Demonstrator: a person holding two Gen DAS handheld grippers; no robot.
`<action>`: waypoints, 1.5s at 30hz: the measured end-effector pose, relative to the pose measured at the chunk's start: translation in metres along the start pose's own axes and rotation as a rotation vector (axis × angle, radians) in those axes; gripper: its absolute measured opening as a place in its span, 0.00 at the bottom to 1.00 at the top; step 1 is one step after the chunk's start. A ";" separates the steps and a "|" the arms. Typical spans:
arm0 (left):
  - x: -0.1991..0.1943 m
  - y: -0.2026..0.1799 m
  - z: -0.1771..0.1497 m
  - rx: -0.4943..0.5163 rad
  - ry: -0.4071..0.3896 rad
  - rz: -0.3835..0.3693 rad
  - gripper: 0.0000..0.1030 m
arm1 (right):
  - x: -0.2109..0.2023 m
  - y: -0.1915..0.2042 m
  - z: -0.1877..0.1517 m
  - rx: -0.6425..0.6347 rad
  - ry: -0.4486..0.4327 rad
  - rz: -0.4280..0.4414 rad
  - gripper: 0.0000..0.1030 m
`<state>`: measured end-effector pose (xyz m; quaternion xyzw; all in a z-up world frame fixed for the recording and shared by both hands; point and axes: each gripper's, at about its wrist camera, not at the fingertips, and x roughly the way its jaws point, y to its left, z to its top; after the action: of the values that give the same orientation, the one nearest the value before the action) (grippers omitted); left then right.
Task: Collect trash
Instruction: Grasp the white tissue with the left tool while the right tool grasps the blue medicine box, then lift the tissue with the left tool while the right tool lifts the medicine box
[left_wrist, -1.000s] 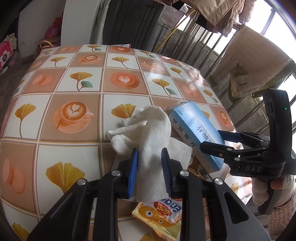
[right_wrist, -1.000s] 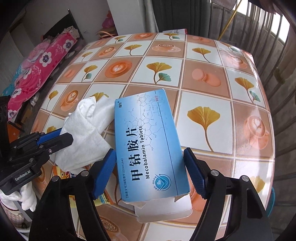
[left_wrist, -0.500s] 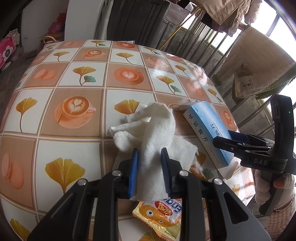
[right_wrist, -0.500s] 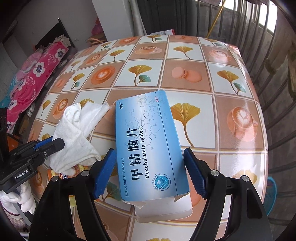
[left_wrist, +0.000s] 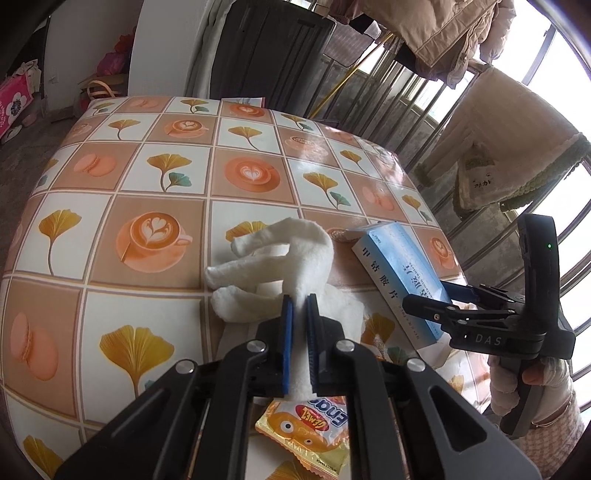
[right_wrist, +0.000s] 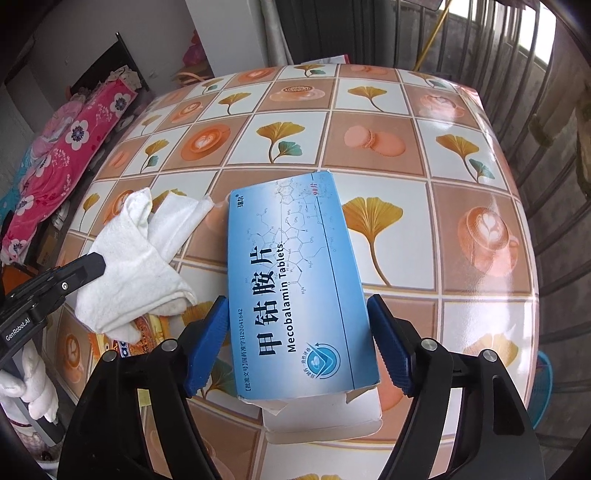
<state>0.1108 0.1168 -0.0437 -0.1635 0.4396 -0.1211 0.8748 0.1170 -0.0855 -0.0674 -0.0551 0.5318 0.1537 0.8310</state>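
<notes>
The left gripper (left_wrist: 299, 310) has just clenched its jaws on the crumpled white cloth (left_wrist: 291, 266) lying on the tiled-pattern table (left_wrist: 147, 184), so it looks ready to lift. The right gripper (right_wrist: 297, 332) grasps the blue cardboard tablet box (right_wrist: 295, 280) by its sides.

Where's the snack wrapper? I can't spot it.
Left wrist view, bottom centre: the snack wrapper lies on the table, partly under the white cloth beneath the left claw.
</notes>
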 end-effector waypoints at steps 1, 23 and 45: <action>-0.003 0.000 0.001 -0.005 -0.008 -0.014 0.06 | 0.000 0.000 0.000 0.001 -0.001 0.001 0.68; -0.032 -0.031 0.023 0.172 -0.144 0.136 0.06 | -0.008 -0.003 -0.001 0.024 -0.028 0.019 0.67; -0.027 -0.053 0.018 0.321 -0.185 0.259 0.05 | -0.005 -0.008 -0.003 0.037 -0.027 0.035 0.67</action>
<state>0.1059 0.0809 0.0071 0.0250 0.3498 -0.0603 0.9346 0.1148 -0.0950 -0.0645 -0.0281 0.5240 0.1592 0.8362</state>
